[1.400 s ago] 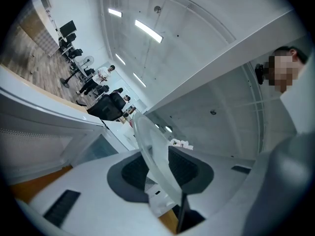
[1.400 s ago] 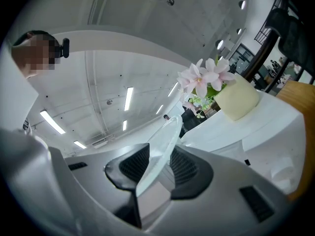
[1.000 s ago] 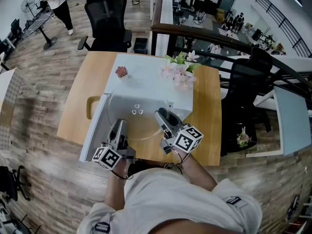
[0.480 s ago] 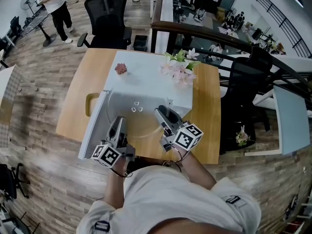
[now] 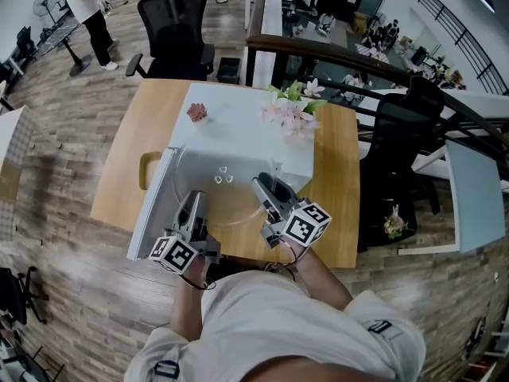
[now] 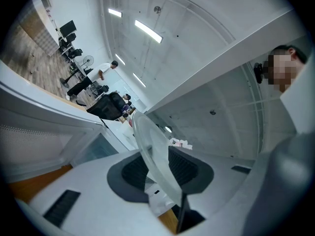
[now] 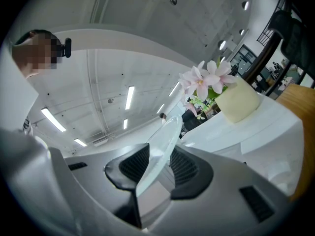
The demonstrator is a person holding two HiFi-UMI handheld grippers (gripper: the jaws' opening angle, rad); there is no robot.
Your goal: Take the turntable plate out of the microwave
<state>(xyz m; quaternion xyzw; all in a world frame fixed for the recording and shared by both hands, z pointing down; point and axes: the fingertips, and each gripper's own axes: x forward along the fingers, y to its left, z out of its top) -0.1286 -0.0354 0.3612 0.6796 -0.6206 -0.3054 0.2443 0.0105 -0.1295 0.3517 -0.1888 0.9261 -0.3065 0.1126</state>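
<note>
The clear round glass turntable plate (image 5: 224, 203) is suspended between the two grippers in front of the white box-shaped microwave (image 5: 238, 134). The plate sits over the near part of the light wooden counter (image 5: 338, 181). In the head view its far edge overlaps the front edge of the microwave top.

The left gripper (image 5: 193, 207) is clamped on the plate's left rim. In the left gripper view, the glass edge (image 6: 155, 166) passes between the two dark ribbed pads (image 6: 132, 173), which press on it from both sides. The right gripper (image 5: 266, 191) is clamped on the right rim. The right gripper view shows the same condition: the rim (image 7: 158, 154) is pinched between that gripper's pads (image 7: 186, 168).

The white microwave door (image 5: 151, 209) stands open on the left, beside the left gripper. A pot of pink flowers with green leaves (image 5: 290, 118) and a small reddish-pink object (image 5: 198, 116) rest on the microwave top. A black office chair (image 5: 175, 30) stands beyond the counter on the wood-plank floor (image 5: 56, 157).
</note>
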